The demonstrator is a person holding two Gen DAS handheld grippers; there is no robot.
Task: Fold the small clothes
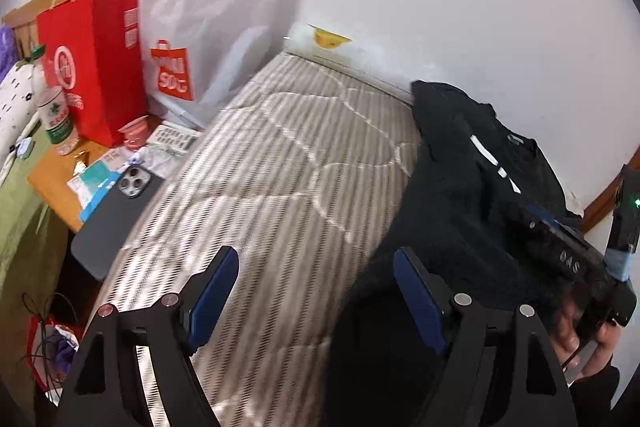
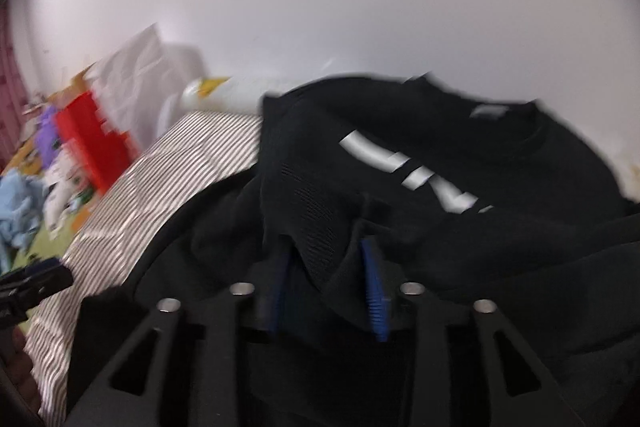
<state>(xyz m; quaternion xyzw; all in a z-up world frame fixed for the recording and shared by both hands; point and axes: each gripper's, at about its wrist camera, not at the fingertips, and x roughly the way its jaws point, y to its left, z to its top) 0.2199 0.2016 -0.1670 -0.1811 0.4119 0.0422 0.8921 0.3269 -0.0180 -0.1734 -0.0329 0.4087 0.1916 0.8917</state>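
A black T-shirt with white lettering (image 1: 472,187) hangs bunched over the striped bed (image 1: 280,163) at the right of the left wrist view. It fills the right wrist view (image 2: 460,179). My right gripper (image 2: 328,271) has its blue pads partly closed with a fold of the black shirt between them, lifting it; this view is blurred. In the left wrist view it shows as a black body at the far right (image 1: 576,259). My left gripper (image 1: 316,279) is open and empty above the bed, its right finger at the shirt's edge.
A bedside table (image 1: 52,175) at left holds a red paper bag (image 1: 96,67), a white shopping bag (image 1: 208,27), a bottle (image 1: 56,119), a phone (image 1: 116,215) and small items. A white wall runs behind the bed. A green cover (image 1: 20,211) lies at far left.
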